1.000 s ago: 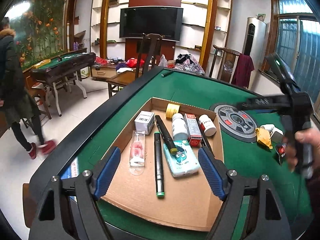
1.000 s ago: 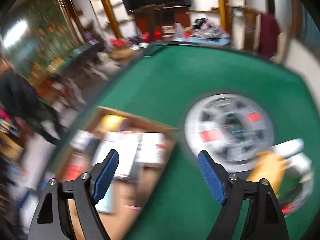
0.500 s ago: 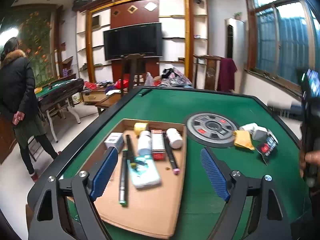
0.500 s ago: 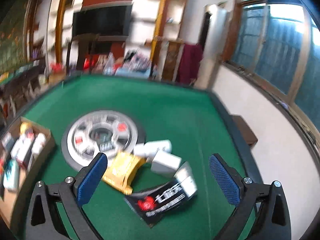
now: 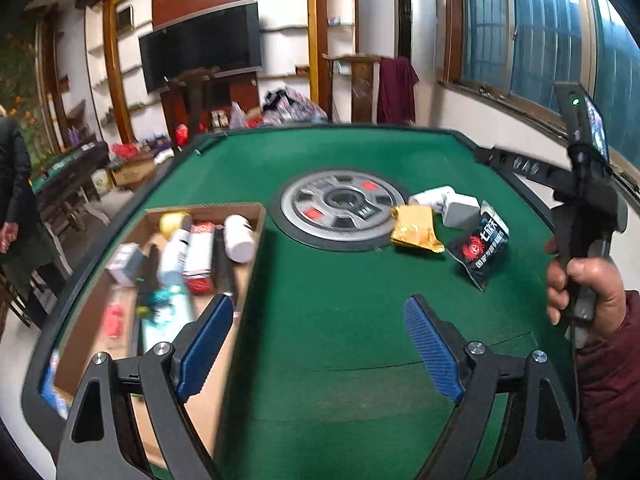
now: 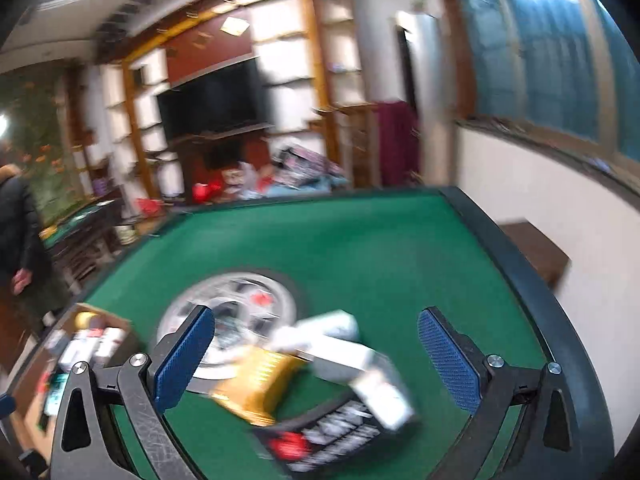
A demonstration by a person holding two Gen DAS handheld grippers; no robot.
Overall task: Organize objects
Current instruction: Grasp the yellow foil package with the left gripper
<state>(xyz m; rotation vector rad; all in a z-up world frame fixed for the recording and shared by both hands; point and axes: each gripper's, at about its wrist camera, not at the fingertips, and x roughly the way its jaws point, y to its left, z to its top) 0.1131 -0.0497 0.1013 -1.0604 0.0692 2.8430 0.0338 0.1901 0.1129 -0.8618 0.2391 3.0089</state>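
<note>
Currently both tongs empty. Left tongs (image 5: 318, 346) opening, nothing between jaws, over bare green surface (image 5: 340, 300). Right tongs (image 6: 316, 356) spread wide, nothing gripped, aimed at loose pile just right of round centre disc (image 5: 340, 210): gold pouch (image 5: 416, 230), white boxes (image 5: 448, 204), black packet (image 5: 480, 246). Pile sits ahead of and between right jaws; right hand (image 5: 580, 296) nearer. Gold pouch's long axis runs away from disc. Cardboard tray (image 5: 204, 400), left of disc, already holds sorted items.
</note>
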